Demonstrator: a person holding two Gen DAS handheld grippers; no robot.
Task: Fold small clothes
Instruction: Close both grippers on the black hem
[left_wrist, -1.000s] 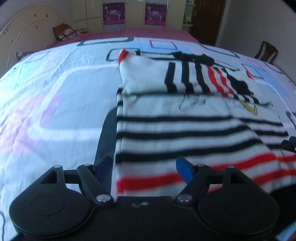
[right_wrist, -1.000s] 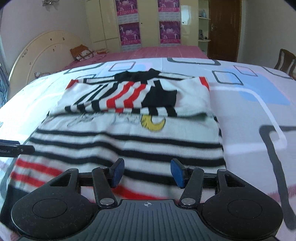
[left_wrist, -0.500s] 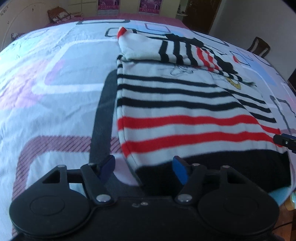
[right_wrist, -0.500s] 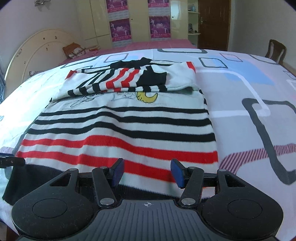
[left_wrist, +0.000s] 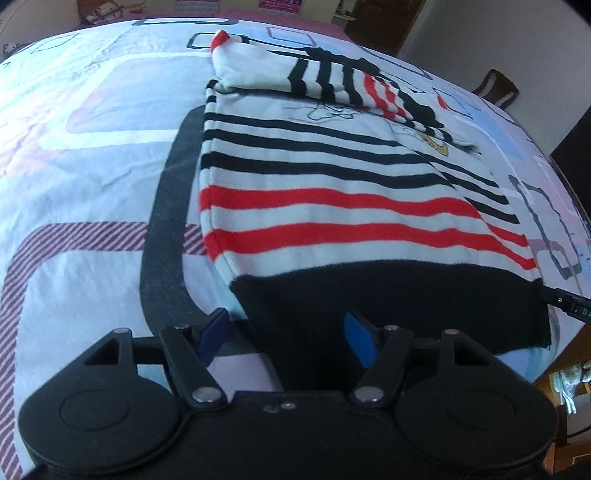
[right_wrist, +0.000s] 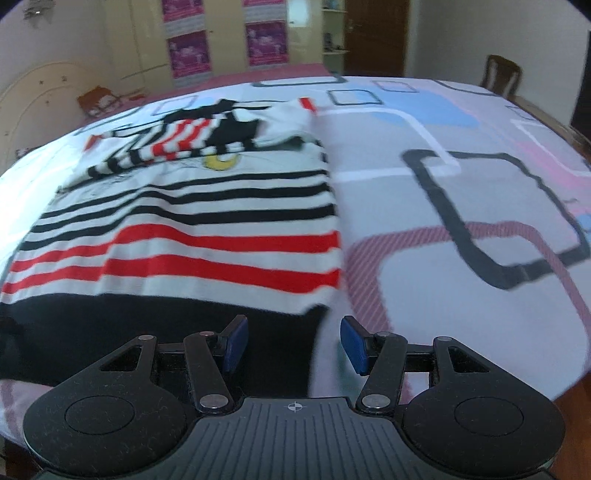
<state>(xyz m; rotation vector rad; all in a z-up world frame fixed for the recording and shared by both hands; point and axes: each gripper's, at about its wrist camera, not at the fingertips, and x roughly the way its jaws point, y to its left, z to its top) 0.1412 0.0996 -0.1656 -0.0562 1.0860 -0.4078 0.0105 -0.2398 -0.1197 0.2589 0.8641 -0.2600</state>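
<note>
Two hand-held grippers poised at near hem of striped sweater, spread flat on patterned bedsheet. Left gripper: jaws apart, lately narrowed, straddling black hem's left corner, pads not pressing. Right gripper: jaws apart, straddling right corner, unclamped.

Bedsheet lies bare and flat left of the sweater; equally bare to its right. Folded sleeves form a low hump at the sweater's far end. Chair stands past the far right bed edge.
</note>
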